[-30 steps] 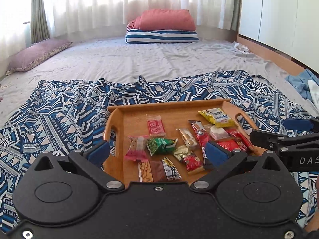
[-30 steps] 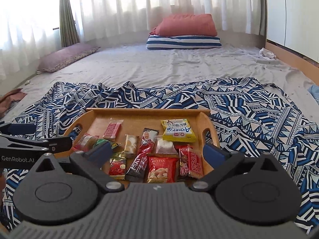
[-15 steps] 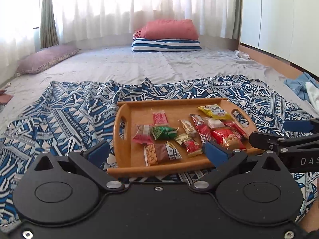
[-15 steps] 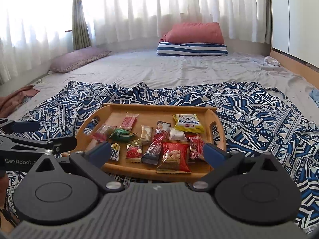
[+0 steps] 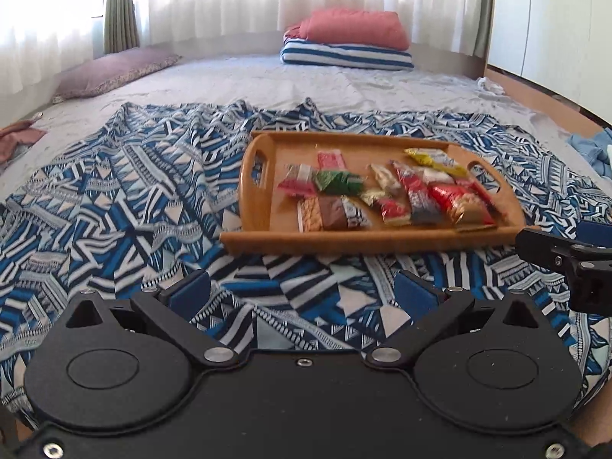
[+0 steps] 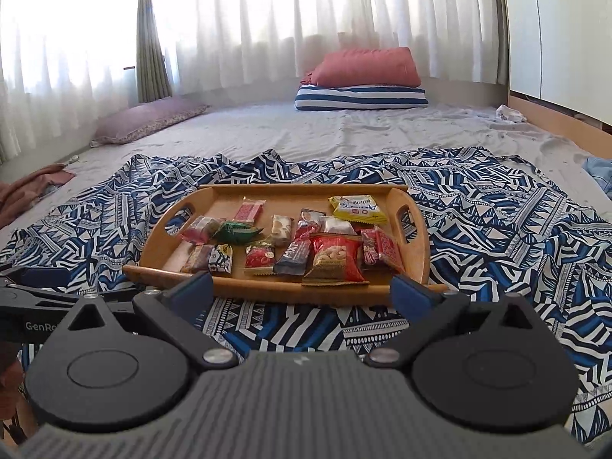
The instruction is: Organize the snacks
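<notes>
A wooden tray (image 5: 260, 206) (image 6: 415, 244) with cut-out handles lies on a blue patterned cloth (image 5: 114, 191) (image 6: 497, 222). Several snack packets lie flat in it: a yellow packet (image 6: 357, 208) at the back right, a red nut bag (image 6: 334, 258) in front, a green packet (image 6: 237, 231) on the left. My left gripper (image 5: 302, 294) hangs open over the cloth, short of the tray's near edge. My right gripper (image 6: 302, 290) is also open, its blue pads at the tray's front rim. Neither holds anything. Each gripper's fingers show at the edge of the other's view.
The cloth is spread on a grey bed sheet (image 6: 344, 130). A red pillow on a striped one (image 6: 363, 80) sits at the far end, a purple pillow (image 6: 149, 118) at the left. White curtains hang behind. Crumpled clothes lie at the far left (image 6: 26, 191) and right (image 5: 593, 145).
Both grippers have pulled back from the tray and risen, so the tray now lies farther ahead with cloth showing in front of it. Both stayed open.
</notes>
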Demonstrator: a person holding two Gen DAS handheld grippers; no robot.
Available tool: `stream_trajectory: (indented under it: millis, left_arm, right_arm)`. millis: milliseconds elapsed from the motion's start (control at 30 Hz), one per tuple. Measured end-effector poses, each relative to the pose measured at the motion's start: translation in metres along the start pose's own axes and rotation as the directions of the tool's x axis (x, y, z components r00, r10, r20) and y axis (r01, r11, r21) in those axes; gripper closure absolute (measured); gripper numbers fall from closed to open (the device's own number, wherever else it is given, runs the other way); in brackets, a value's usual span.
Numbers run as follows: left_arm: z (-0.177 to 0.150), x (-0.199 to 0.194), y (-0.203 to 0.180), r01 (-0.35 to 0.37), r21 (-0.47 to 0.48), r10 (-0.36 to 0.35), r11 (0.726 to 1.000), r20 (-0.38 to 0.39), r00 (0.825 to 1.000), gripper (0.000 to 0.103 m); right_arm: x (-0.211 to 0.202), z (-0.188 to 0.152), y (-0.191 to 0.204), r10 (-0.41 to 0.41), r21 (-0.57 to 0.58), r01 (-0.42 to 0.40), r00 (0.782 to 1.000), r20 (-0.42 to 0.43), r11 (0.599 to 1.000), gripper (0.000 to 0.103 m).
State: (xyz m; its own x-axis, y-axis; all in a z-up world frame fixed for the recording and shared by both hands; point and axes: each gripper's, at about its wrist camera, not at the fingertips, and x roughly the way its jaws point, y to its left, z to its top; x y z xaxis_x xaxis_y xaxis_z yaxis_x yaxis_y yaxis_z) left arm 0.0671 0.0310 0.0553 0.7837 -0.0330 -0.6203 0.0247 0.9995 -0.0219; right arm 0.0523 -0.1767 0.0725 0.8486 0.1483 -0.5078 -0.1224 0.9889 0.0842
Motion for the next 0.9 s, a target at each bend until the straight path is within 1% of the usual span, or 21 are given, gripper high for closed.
stream_trajectory:
  millis: [133,300,500,767,900]
  left_arm:
    - [-0.011,0.011,0.001,-0.010,-0.017,0.010,1.000,-0.031,0.999,0.001]
    - [-0.022,0.023,-0.002,-0.034,-0.001,0.034,0.999,-0.042,0.999,0.001]
    - [-0.031,0.037,-0.003,-0.041,-0.005,0.041,0.999,-0.066,0.997,0.001]
    - [-0.037,0.052,-0.002,-0.050,-0.013,0.049,0.999,-0.066,0.997,0.001]
    - [-0.038,0.055,-0.004,-0.051,-0.003,0.051,0.999,-0.056,0.997,0.000]
  right_arm:
    - [0.006,-0.014,0.000,-0.015,-0.001,0.015,1.000,-0.018,1.000,0.000]
    - [0.017,-0.033,0.001,-0.047,-0.012,0.046,0.998,-0.041,0.999,0.000]
    - [0.032,-0.050,0.000,-0.080,-0.021,0.078,0.995,-0.067,0.997,0.000]
    - [0.052,-0.065,-0.005,-0.106,0.001,0.107,0.988,-0.115,0.994,0.000]
    - [0.057,-0.070,-0.002,-0.123,-0.026,0.121,0.987,-0.100,0.992,0.000]
